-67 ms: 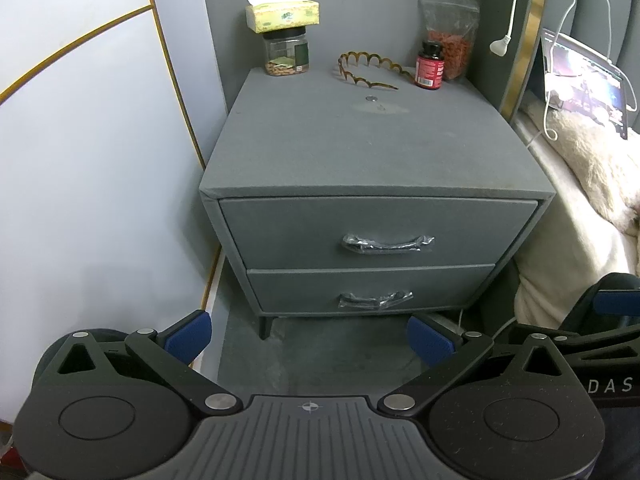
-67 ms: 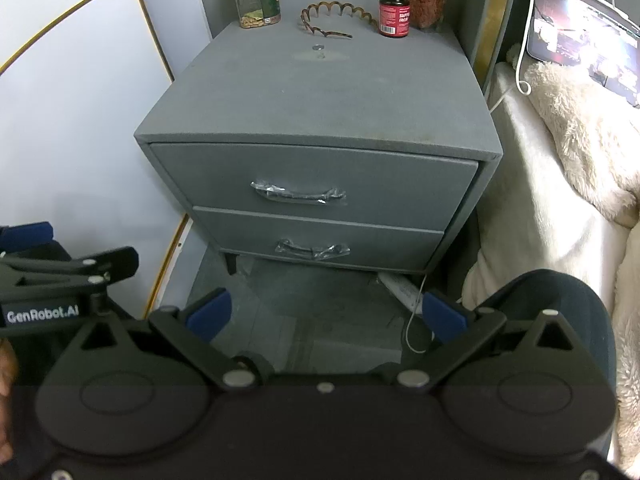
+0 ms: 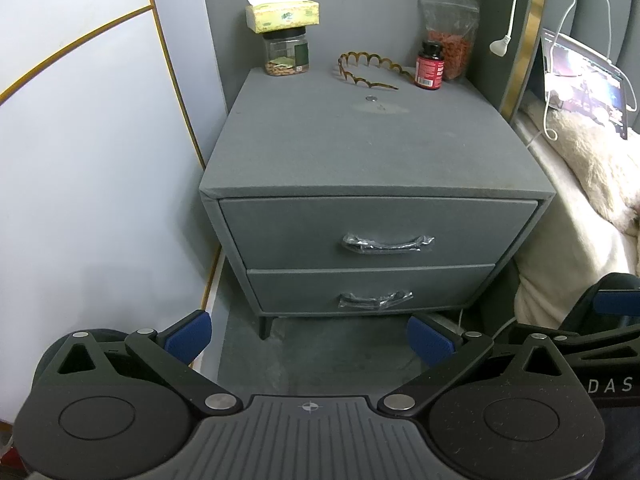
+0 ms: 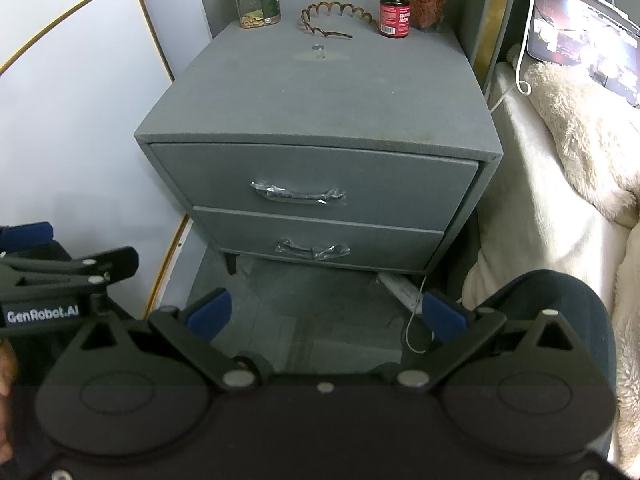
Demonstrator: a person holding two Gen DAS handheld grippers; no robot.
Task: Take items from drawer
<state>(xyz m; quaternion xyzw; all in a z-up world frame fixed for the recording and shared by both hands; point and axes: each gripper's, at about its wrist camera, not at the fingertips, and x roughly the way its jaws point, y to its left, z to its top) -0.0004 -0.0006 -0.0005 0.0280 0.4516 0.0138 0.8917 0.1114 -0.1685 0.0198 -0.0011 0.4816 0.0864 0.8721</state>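
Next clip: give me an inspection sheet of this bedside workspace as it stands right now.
Surface: grey nightstand top, faint stain mid-top.
Job's things: upper drawer and lower drawer both shut; handles film-wrapped.
Clutter: tissue box on nut jar, headband, red bottle, pouch.
Tongs: left tongs and right tongs open, empty, short of the drawers.
Cables: white charger cable by the bed.
Surroundings: white wall panel, bed.

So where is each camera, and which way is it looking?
Left wrist: sits on the left tongs, looking down at the grey nightstand; the right tongs show at its right edge.
Right wrist: sits on the right tongs, facing the same nightstand; the left tongs and a knee show.
Both share: the closed drawers, the headband, the red bottle.
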